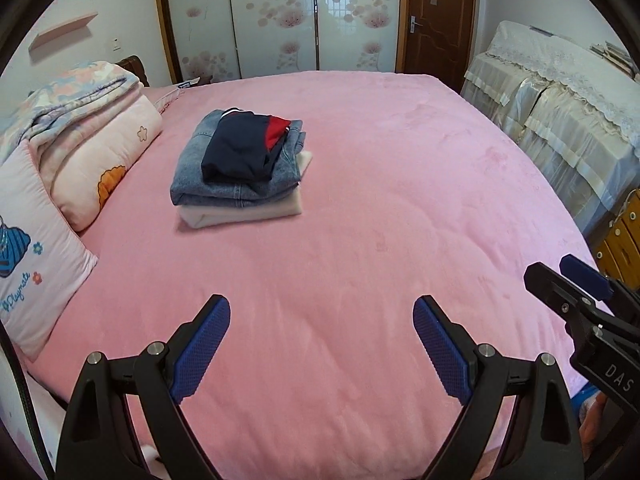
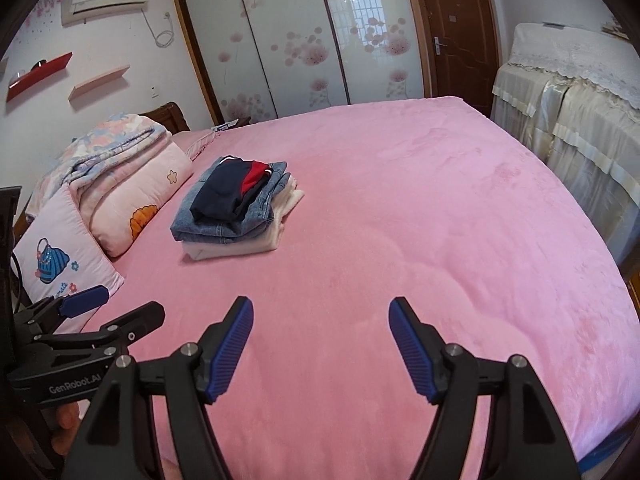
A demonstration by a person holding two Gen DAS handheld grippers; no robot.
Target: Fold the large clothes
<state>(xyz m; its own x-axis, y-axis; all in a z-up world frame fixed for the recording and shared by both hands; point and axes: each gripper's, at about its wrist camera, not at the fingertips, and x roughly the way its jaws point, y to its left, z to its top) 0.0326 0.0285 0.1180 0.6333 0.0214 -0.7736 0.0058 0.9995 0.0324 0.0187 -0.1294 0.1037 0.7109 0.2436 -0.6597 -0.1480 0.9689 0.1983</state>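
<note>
A stack of folded clothes (image 1: 240,172) lies on the pink bed (image 1: 360,240), left of the middle: a navy and red garment (image 1: 240,148) on top, folded blue jeans (image 1: 208,188) under it, a white garment (image 1: 240,214) at the bottom. The stack also shows in the right wrist view (image 2: 236,208). My left gripper (image 1: 322,308) is open and empty above the near part of the bed. My right gripper (image 2: 321,308) is open and empty, level with it on the right. Each gripper shows at the edge of the other's view: the right gripper (image 1: 568,276) and the left gripper (image 2: 124,304).
Folded quilts (image 1: 92,136) and a pink pillow (image 1: 28,248) lie along the bed's left side. A sliding wardrobe (image 1: 280,16) and a brown door (image 1: 438,20) stand behind the bed. Cloth-covered furniture (image 1: 560,112) stands to the right.
</note>
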